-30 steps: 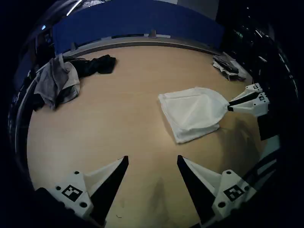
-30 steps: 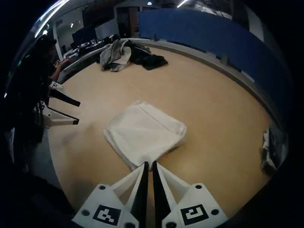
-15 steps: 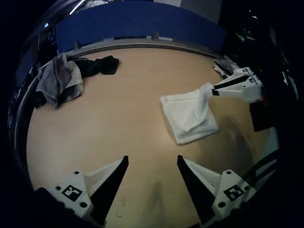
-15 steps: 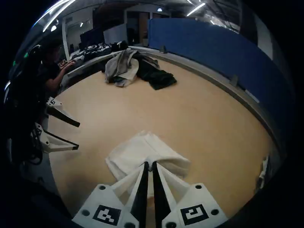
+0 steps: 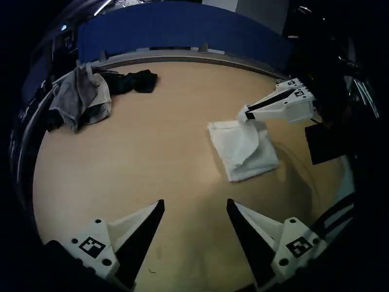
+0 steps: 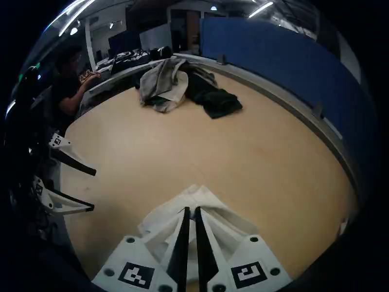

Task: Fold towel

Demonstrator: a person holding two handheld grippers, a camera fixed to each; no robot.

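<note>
White towel [image 5: 245,151] lies partly folded on the wood counter [image 5: 146,146], right of centre in the left gripper view, w/ one corner raised off the stack. Right gripper [image 6: 191,210] has its fingers [image 6: 182,238] clenched on that corner: cloth bunches right at the tips and drapes down either side, w/ the rest of the towel under and just ahead of them. Prob. held high so the flap clears the layers below and can be carried across for the next fold. Left gripper [image 5: 194,204] hangs near the counter's front edge, fingers [image 5: 146,224] spread wide, nothing btwn them, well apart from the towel. Likely it's parked out of the way, since one corner is enough for this flap. Heap of clothes [image 5: 80,95] sits far off by the blue divider [image 5: 180,24], not involved.
</note>
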